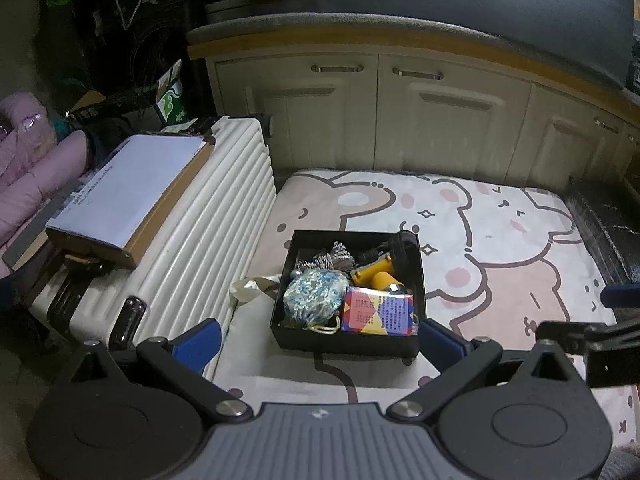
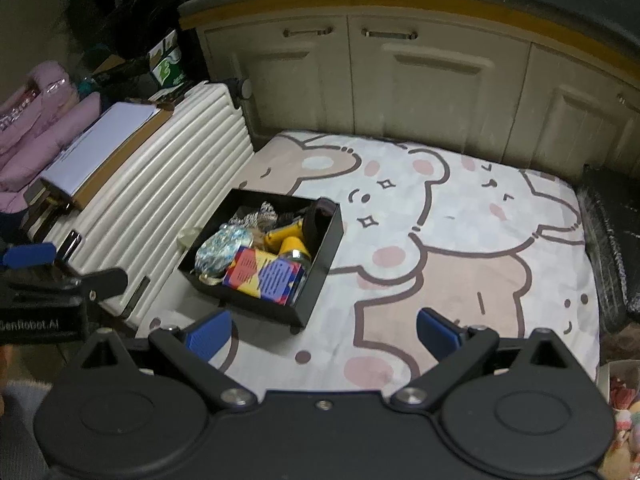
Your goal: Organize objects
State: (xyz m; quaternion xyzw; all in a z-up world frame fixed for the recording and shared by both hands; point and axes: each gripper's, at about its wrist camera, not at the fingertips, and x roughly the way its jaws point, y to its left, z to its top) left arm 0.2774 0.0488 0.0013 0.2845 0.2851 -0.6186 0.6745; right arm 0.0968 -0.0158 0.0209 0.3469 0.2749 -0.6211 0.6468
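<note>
A: Where's the box [image 1: 347, 342] sitting?

B: On the mat [image 1: 500, 240] with the bear print, near its left edge, just beside the white suitcase [image 1: 200, 216]. In the box: a patterned pouch [image 1: 314, 298] near left, a colourful packet [image 1: 378, 310] near right, a yellow tool [image 1: 376, 272] behind them, and a grey tangle [image 1: 332, 258] at the far left that I can't identify.

A: And the left gripper [image 1: 320, 340]?

B: Its blue fingers [image 1: 200, 340] are spread wide with nothing between them, one on each side of the box's near wall. Whether the right one touches the corner, I cannot tell.

A: What does the right wrist view add?

B: The right gripper [image 2: 324, 334] is also spread wide and empty, hanging over bare mat to the right of the box [image 2: 256, 300]. The left gripper [image 2: 28, 256] shows at the left edge there. At its near right corner there is something pink and fluffy [image 2: 622, 412], which the left view lacks.

A: Anything only the left view shows?

B: A cream ribbon [image 1: 252, 286] lying between the box and suitcase; the right view gives only a pale blur there.

A: Surroundings?

B: A carton [image 1: 124, 196] topped with white paper lies on the suitcase, pink quilted fabric [image 1: 24, 168] far left, cream cabinet doors [image 1: 400, 120] behind the mat, and a black wrapped thing [image 1: 600, 232] along its right edge.
</note>
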